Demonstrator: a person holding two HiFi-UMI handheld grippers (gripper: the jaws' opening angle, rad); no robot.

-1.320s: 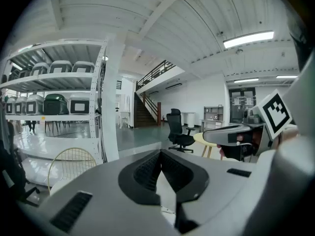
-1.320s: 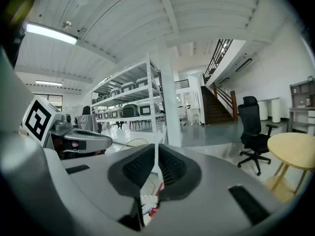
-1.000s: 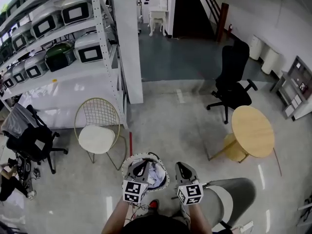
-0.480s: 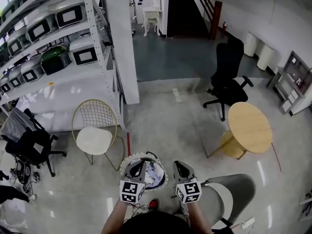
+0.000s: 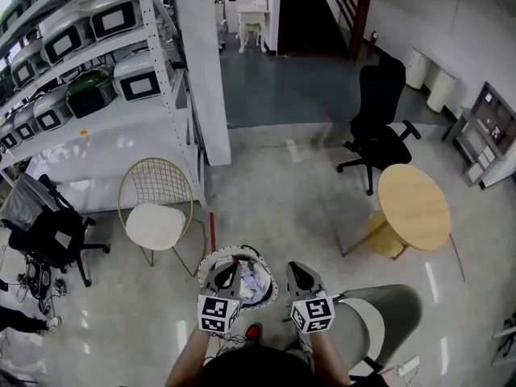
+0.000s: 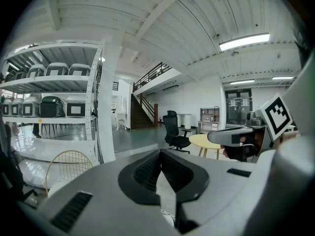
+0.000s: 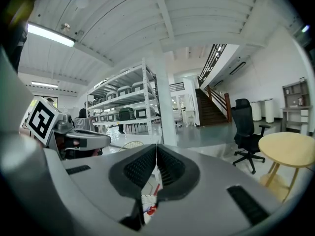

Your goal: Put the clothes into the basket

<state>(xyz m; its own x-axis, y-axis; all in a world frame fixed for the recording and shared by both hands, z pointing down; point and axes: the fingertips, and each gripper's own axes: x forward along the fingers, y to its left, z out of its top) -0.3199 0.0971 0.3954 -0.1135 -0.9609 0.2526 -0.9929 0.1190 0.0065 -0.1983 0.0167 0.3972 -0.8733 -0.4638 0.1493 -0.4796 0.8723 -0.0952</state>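
**Both grippers clamped on nothing, close by the basket**

We hold the left gripper and right gripper side by side in front of us, forearms entering from the bottom edge, both pointing forward and tipped a little down. In each gripper view the ribbed pads meet with nothing between them. The left gripper overlaps the near rim of the basket; the right sits just beside its right rim. The clothes lie inside the basket. A grey round seat crowds our right. Ahead, bare floor runs between the wire chair and the round wooden table.
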